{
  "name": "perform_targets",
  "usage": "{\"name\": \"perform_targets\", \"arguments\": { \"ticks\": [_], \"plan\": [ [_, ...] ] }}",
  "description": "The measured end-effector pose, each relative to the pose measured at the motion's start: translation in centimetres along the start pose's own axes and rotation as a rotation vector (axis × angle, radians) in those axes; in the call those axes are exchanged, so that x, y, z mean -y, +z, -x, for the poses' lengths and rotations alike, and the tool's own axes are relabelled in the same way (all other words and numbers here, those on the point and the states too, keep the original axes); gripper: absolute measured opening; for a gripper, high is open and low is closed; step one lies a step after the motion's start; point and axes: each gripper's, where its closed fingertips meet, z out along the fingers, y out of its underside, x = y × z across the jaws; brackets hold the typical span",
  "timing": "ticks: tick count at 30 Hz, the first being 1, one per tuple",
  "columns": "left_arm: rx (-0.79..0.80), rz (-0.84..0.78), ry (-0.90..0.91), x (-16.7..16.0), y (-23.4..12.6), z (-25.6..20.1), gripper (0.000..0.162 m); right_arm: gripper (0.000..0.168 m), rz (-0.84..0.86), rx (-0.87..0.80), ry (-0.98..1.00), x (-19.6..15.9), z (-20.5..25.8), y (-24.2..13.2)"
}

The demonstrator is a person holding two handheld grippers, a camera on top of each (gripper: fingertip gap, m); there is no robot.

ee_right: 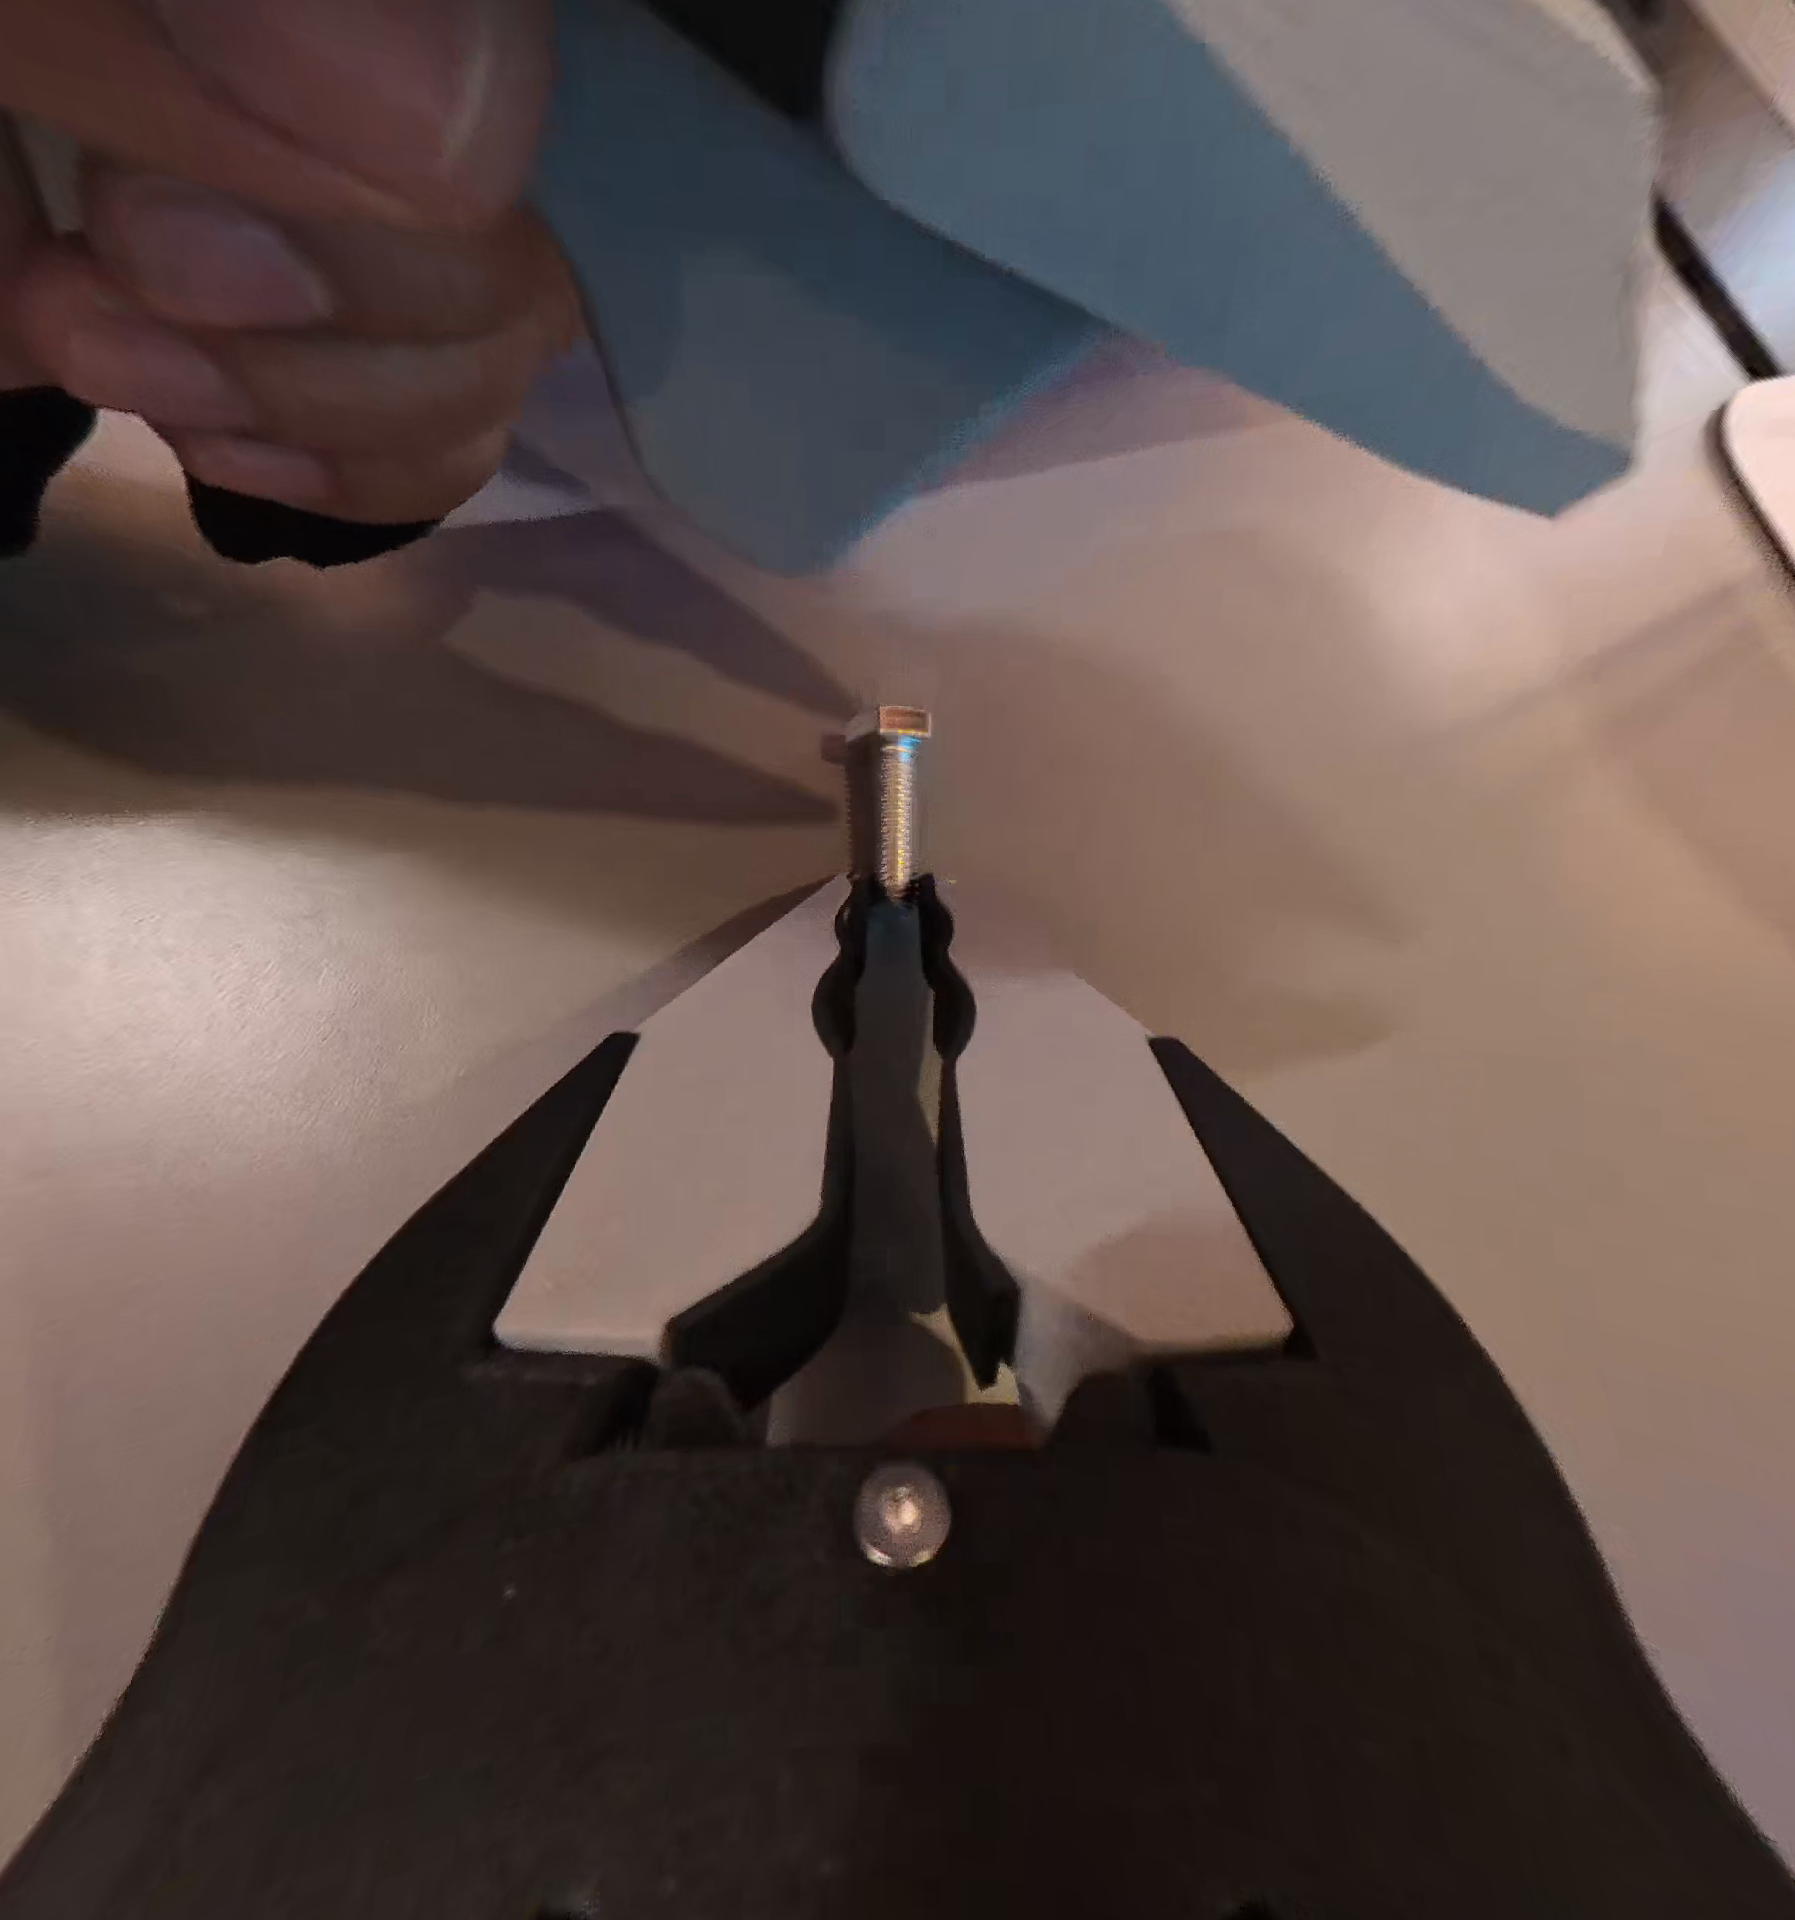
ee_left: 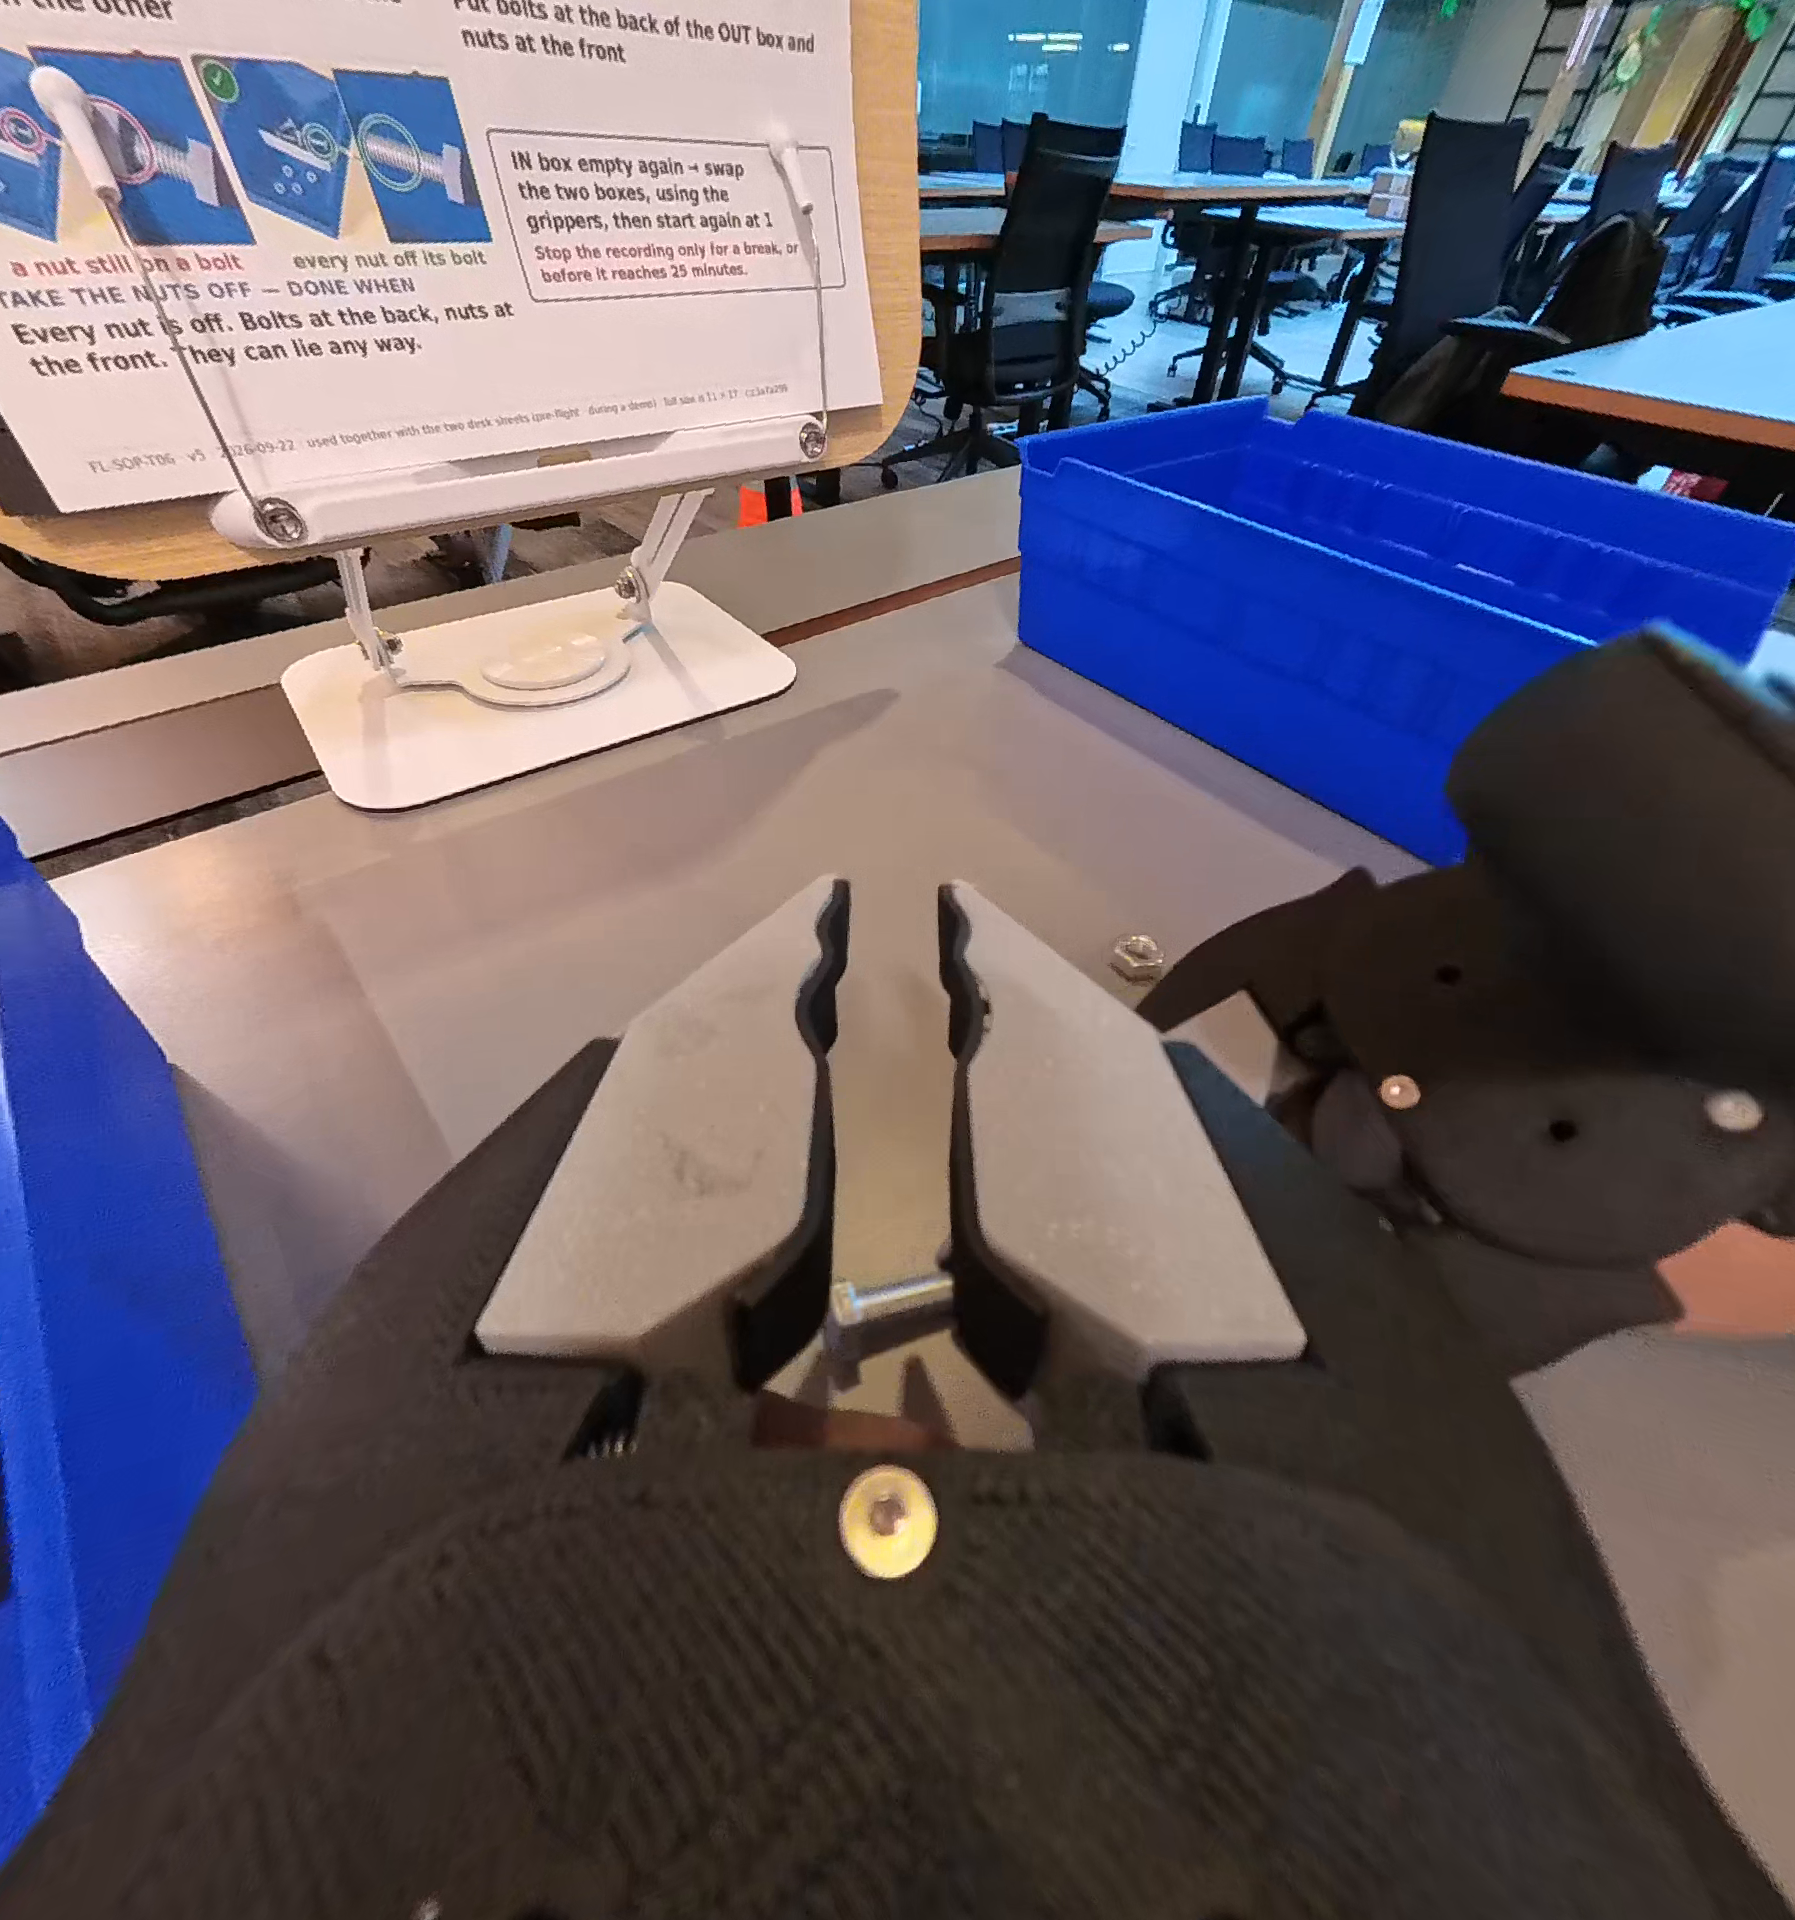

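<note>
Left wrist view, left to right:

- Blue bin (ee_left: 62, 1299), left edge of frame, standing on my grey table (ee_left: 581, 935).
- Printed sheet (ee_left: 405, 239) on a white stand (ee_left: 540, 696), upper left.
- My left gripper (ee_left: 893, 914), centre: released, its grey fingers (ee_left: 685, 1143) parted with nothing between the tips.
- Bolt (ee_left: 888, 1304), lower centre, seen through the gap near the finger bases; it runs crosswise, head to the left.
- Loose nut (ee_left: 1137, 954) on the table, just right of my right-hand finger.
- Second blue bin (ee_left: 1392, 623), upper right.
- My right gripper (ee_left: 1558, 1049), right edge, close alongside.

Right wrist view, left to right:

- My hand (ee_right: 249, 260), upper left, blurred.
- My right gripper (ee_right: 891, 894), centre: clenched on the threaded end of the bolt (ee_right: 898, 800), head pointing away from the camera.
</note>
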Motion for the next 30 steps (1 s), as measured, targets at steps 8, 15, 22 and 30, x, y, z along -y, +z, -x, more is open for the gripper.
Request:
{"name": "perform_targets", "arguments": {
  "ticks": [8,15,22,30],
  "plan": [
    [-0.157,0.186,0.014,-3.1,0.5,-2.2,0.019,0.006,-0.074,0.139,0.139,-1.0,-2.8,-4.7],
    [-0.235,0.292,0.227,-6.1,1.3,-5.0,0.020,0.006,-0.082,0.180,0.200,-1.3,-3.8,-6.0],
    [-0.253,0.318,0.329,-7.6,1.9,-6.5,0.021,0.006,-0.114,0.198,0.205,-0.5,-3.3,-6.6],
    [-0.269,0.273,0.242,-6.7,1.9,-6.5,0.007,0.006,-0.218,0.273,0.273,1.1,-3.2,-8.1]
  ]
}}
